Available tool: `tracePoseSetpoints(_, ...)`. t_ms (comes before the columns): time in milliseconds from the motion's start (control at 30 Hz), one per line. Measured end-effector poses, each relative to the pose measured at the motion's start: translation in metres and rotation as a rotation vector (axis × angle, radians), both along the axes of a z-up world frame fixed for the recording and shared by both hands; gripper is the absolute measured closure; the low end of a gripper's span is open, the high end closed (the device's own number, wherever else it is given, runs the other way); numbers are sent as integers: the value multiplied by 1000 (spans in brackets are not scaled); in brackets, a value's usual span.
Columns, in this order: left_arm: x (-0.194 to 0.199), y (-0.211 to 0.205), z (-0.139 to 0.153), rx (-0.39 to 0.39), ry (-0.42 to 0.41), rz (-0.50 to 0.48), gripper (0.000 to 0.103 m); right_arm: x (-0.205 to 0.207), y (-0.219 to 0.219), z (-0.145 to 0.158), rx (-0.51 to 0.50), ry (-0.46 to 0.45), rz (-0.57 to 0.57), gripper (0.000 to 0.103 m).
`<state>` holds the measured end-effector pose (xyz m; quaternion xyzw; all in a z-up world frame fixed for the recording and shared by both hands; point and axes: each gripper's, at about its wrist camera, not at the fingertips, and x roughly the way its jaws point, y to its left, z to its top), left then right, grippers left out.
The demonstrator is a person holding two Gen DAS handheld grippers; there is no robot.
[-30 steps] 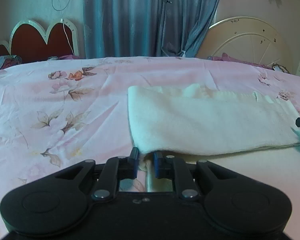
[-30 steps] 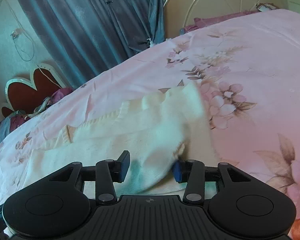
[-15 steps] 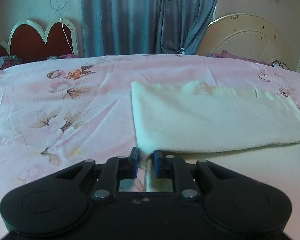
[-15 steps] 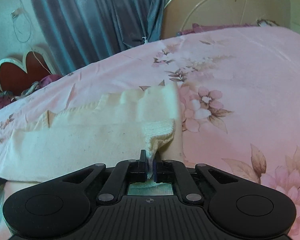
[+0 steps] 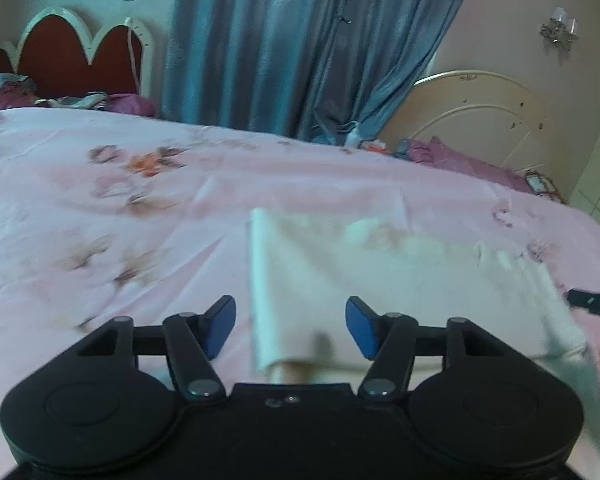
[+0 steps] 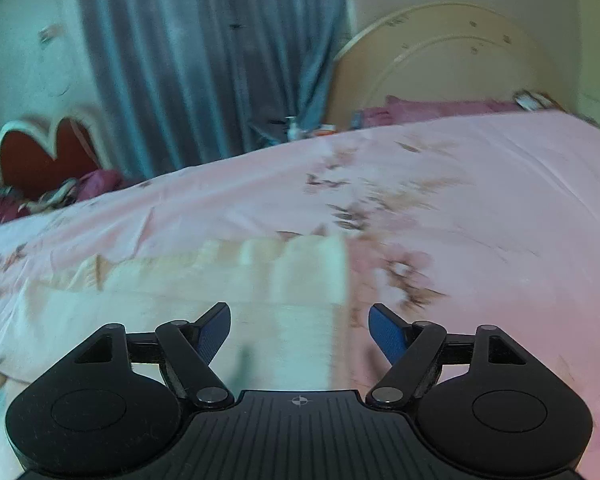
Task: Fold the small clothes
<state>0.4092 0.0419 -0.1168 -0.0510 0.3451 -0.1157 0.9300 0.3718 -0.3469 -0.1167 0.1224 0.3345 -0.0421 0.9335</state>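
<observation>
Your left hand-held gripper (image 5: 290, 326) hovers low with its fingers spread wide over the near left corner of the folded cream garment (image 5: 400, 292) lying on the pink floral bed (image 5: 100, 220). Your right hand-held gripper (image 6: 300, 334) is spread too, gripping nothing, over the garment's right end.

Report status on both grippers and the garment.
Left gripper open, right gripper open. Folded cream knit garment flat on pink floral bedsheet, in neither gripper. Nothing in the way.
</observation>
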Motion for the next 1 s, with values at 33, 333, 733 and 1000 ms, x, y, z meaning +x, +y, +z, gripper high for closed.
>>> tracePoseSetpoints(33, 6, -7, 0, -1, -2, -12, 45, 6, 6, -1, 2, 7, 25, 39)
tracePoseSetpoints(333, 44, -45, -23, 57, 40, -21, 45, 55, 51, -11, -34, 32, 159, 41)
tracePoseSetpoints(733, 59, -31, -35, 82, 65, 26, 46, 68, 32, -37, -73, 90, 114, 41)
tracePoseSetpoints(1000, 42, -39, -21, 78, 36, 21, 45, 51, 46, -31, -77, 86, 173, 41)
